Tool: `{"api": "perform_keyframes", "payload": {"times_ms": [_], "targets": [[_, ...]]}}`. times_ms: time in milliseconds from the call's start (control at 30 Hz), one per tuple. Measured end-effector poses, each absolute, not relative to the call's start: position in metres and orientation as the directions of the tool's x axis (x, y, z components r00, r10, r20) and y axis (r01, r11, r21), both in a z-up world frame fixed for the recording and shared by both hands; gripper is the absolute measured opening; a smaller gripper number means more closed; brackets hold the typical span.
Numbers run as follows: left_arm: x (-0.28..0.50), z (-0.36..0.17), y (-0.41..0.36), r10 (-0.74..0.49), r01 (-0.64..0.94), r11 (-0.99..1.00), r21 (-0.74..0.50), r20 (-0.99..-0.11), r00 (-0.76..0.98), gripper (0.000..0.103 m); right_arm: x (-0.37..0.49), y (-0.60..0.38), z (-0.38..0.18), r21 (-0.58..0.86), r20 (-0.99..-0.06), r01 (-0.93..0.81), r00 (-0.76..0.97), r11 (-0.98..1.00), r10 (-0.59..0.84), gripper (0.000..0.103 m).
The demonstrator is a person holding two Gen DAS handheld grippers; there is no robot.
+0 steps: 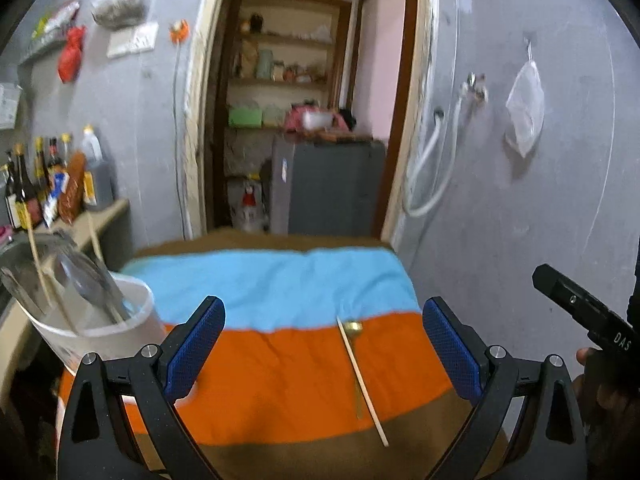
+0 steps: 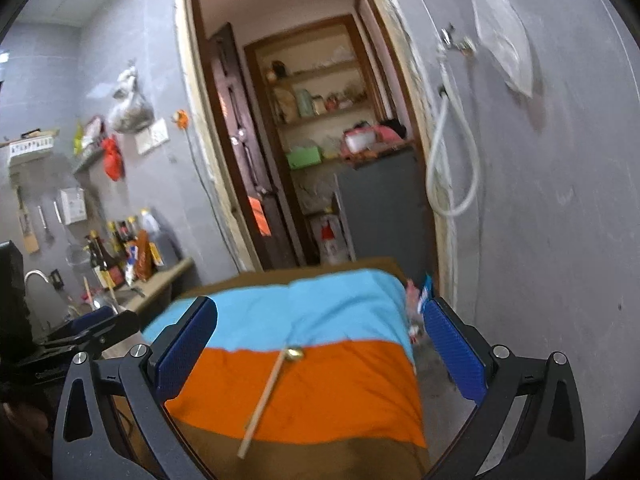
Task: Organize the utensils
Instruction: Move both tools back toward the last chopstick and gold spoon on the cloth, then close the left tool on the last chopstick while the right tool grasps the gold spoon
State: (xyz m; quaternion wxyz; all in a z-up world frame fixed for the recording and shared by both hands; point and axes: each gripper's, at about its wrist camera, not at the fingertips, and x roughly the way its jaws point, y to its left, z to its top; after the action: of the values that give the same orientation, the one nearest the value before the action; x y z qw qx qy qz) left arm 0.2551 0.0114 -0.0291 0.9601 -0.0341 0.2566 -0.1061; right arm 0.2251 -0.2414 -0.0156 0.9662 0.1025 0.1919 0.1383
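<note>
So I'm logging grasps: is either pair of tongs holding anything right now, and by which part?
Nothing is held. The left tongs and right tongs are both open and empty; the chopstick and gold spoon lie on the cloth.

Looking forward and down from above the striped cloth (image 1: 280,360) toward the doorway (image 1: 304,100), both. Sharing cloth (image 2: 304,392), doorway (image 2: 316,140), and chopstick (image 1: 362,380) (image 2: 266,396) at lower centre.

A thin wooden chopstick (image 1: 362,380) and a gold metal spoon (image 1: 355,354) are lying crossed on the striped blue-orange-brown cloth (image 1: 280,300). A round white plastic holder (image 1: 116,344) is standing at the cloth's left edge, holding utensils.
</note>
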Motion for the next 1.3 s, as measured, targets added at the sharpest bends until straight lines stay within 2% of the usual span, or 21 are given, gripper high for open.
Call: {"api": "perform_keyframes", "payload": {"times_ms": [267, 467, 500, 567, 633, 800, 900, 1033, 1133, 1300], "targets": [[0.292, -0.081, -0.001, -0.225, 0.153, 0.974, -0.165, -0.66, 0.717, 0.097, 0.246, -0.255, -0.06, 0.278, -0.461, -0.214, 0.825, 0.937, 0.325, 0.103], [0.325, -0.11, -0.004, -0.24, 0.134, 0.971, -0.2, -0.748, 0.618, 0.096, 0.266, -0.253, -0.083, 0.267, -0.539, -0.224, 0.771, 0.937, 0.338, 0.103], [0.329, -0.114, -0.005, -0.245, 0.136, 0.969, -0.204, -0.757, 0.606, 0.095, 0.269, -0.252, -0.086, 0.265, -0.547, -0.227, 0.765, 0.937, 0.34, 0.101], [0.339, -0.122, -0.009, -0.256, 0.145, 0.967, -0.211, -0.773, 0.58, 0.091, 0.274, -0.254, -0.09, 0.276, -0.556, -0.234, 0.752, 0.932, 0.353, 0.095], [0.346, -0.13, -0.014, -0.264, 0.156, 0.964, -0.213, -0.79, 0.554, 0.079, 0.279, -0.254, -0.095, 0.282, -0.568, -0.235, 0.74, 0.93, 0.36, 0.089], [0.362, -0.151, -0.023, -0.288, 0.172, 0.957, -0.233, -0.827, 0.483, 0.057, 0.289, -0.254, -0.102, 0.302, -0.585, -0.242, 0.717, 0.922, 0.38, 0.088], [0.368, -0.154, -0.021, -0.291, 0.164, 0.956, -0.241, -0.825, 0.484, 0.05, 0.294, -0.254, -0.106, 0.308, -0.592, -0.243, 0.708, 0.92, 0.385, 0.088], [0.373, -0.155, -0.018, -0.276, 0.158, 0.961, -0.228, -0.83, 0.484, 0.03, 0.297, -0.252, -0.108, 0.317, -0.598, -0.24, 0.7, 0.918, 0.39, 0.088], [0.378, -0.154, -0.017, -0.274, 0.159, 0.961, -0.225, -0.836, 0.476, 0.022, 0.301, -0.25, -0.11, 0.318, -0.606, -0.244, 0.69, 0.916, 0.394, 0.088], [0.389, -0.159, -0.028, -0.238, 0.175, 0.969, -0.176, -0.858, 0.455, 0.02, 0.307, -0.246, -0.112, 0.321, -0.612, -0.247, 0.683, 0.914, 0.399, 0.088]]}}
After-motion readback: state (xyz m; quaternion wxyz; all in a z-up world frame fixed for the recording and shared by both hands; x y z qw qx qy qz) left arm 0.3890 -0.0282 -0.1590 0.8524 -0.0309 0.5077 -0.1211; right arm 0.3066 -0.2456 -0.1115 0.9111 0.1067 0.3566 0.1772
